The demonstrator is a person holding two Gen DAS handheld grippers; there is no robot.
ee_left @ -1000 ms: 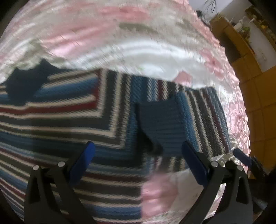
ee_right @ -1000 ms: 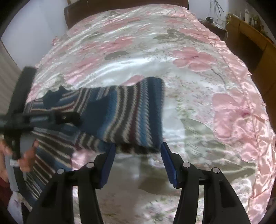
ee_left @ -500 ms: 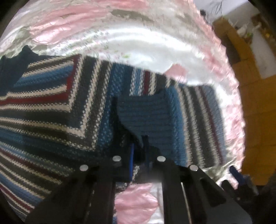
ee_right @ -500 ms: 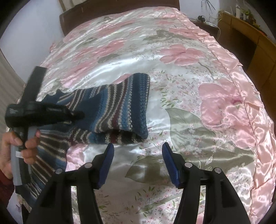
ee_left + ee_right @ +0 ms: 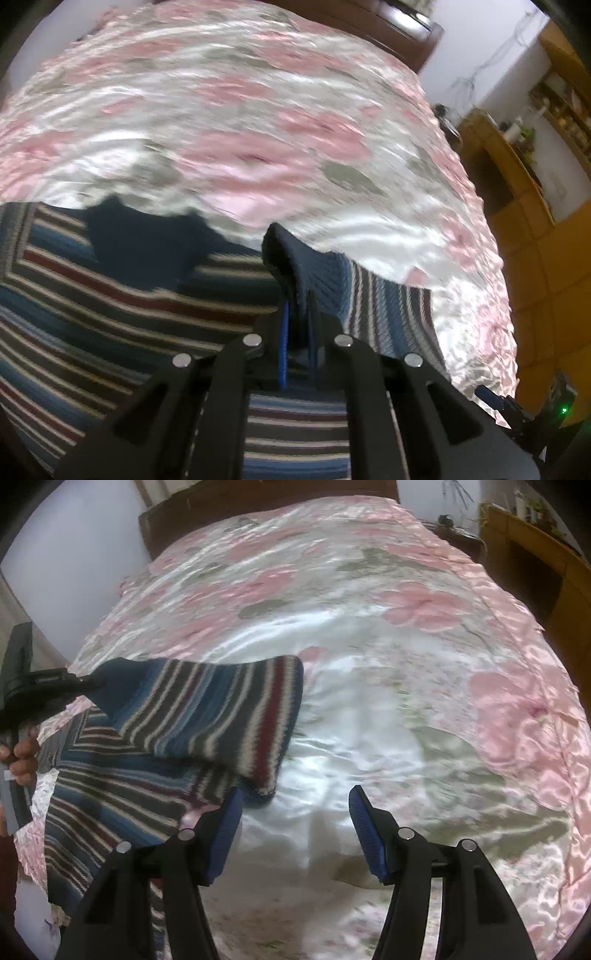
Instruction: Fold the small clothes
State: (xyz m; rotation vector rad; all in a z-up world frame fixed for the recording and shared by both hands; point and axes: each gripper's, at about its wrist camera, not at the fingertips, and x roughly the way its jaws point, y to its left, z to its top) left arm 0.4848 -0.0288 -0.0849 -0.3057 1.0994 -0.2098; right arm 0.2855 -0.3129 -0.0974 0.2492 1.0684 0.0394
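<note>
The left gripper [image 5: 295, 332] is clenched on the navy cuff of the striped blue, white and maroon knitted sweater [image 5: 207, 716], holding that sleeve lifted above the body spread on the pink floral satin bedspread [image 5: 406, 686]. The right gripper [image 5: 295, 827] hovers with jaws apart, holding nothing, just beside the sleeve's fold.

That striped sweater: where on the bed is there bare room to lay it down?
Open bedspread stretches right of the sweater and beyond it toward the headboard. The near-left corner is crowded: the sweater lies there, its sleeve lifted in the left gripper, the open right gripper alongside.
</note>
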